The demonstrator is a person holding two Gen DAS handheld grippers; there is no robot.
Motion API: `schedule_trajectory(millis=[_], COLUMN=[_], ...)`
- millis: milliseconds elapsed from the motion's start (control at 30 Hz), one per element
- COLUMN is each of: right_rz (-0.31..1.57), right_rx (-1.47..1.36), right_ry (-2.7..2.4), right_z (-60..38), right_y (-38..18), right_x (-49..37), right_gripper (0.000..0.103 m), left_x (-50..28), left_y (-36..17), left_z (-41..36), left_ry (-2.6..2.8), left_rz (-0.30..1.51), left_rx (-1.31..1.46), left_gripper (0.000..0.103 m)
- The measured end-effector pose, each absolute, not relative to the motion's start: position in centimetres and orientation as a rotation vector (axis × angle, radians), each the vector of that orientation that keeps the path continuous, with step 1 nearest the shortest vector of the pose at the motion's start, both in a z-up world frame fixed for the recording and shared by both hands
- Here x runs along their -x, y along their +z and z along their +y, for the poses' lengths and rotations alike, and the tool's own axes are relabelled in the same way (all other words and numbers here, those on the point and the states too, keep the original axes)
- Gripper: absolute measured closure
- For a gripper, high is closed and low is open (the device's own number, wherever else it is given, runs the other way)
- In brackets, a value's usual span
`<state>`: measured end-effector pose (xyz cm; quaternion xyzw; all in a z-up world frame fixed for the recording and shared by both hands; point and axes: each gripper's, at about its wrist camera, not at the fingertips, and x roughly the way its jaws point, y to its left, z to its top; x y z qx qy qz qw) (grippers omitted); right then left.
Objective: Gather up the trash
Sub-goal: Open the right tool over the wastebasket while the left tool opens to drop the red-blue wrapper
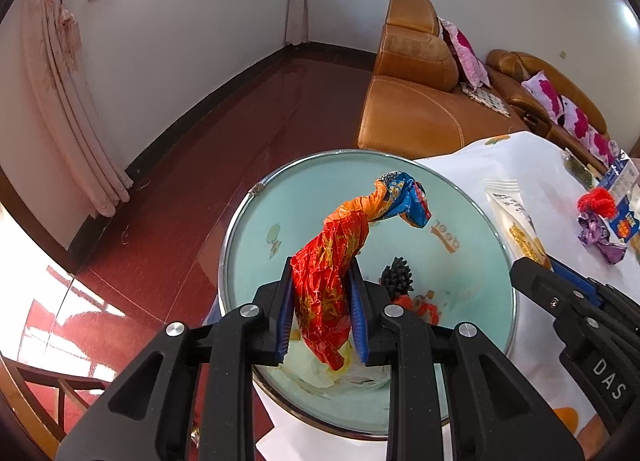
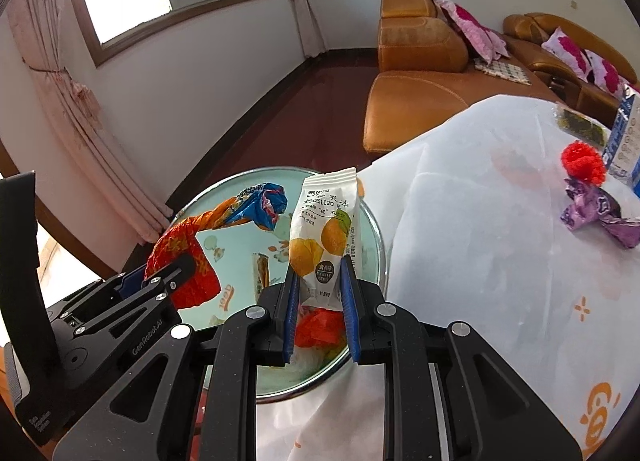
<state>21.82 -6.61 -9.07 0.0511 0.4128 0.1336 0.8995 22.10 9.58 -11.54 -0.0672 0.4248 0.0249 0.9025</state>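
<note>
My left gripper (image 1: pixel 322 281) is shut on a twisted red, orange and blue wrapper (image 1: pixel 344 257) and holds it over the open pale-green bin (image 1: pixel 240 245). The wrapper also shows in the right wrist view (image 2: pixel 188 257), with the left gripper (image 2: pixel 168 273) beside it. My right gripper (image 2: pixel 318 281) is shut on a white snack packet with orange fruit print (image 2: pixel 326 237), held upright over the bin's rim (image 2: pixel 380 245). The packet also shows in the left wrist view (image 1: pixel 516 221). Inside the bin lie a dark spiky object (image 1: pixel 396 275) and orange scraps (image 2: pixel 320 327).
The bin stands against a table with a white cloth (image 2: pixel 480 261). On the table lie a purple wrapper (image 2: pixel 600 217), a red pompom (image 2: pixel 584 163), a blue-white carton (image 2: pixel 626 141) and a dark packet (image 2: pixel 580 125). An orange leather sofa (image 2: pixel 416 101) stands behind.
</note>
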Motion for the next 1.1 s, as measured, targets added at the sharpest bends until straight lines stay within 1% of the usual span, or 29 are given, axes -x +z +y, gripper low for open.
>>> schedule_trajectory(millis=[500,600,633,667,767,1100], right_rz=[0.913,0.925,0.931,0.938,0.95,0.895], right_rx=[-0.104,-0.104,-0.106,-0.105,-0.11,-0.133], right_ry=[0.291,0.3,0.307,0.312,0.315,0.29], right_z=[-5.7,-5.6,-5.6,-5.5,-5.6,-7.1], right_y=[-10.8,-11.1,-11.3,-11.4,-11.7,-10.0], right_x=[-23.6,-23.9,-24.0,-24.2,-24.3,-23.0], right_gripper=[0.081,0.079,0.075,0.074,0.073,0.073], left_x=[-23.3,-23.4,-23.5,-23.5,-23.4,-23.0], left_y=[-12.7,-12.7,-12.7,-12.7,-12.8,-12.6], left_z=[9.2,9.3,9.3,9.3,9.2,9.0], left_ry=[0.068,0.074,0.076,0.077,0.074,0.071], left_rz=[0.927,0.931,0.932,0.934,0.937,0.932], left_rx=[0.113,0.113,0.112,0.112,0.113,0.102], left_gripper=[0.079,0.079,0.078,0.078,0.078,0.078])
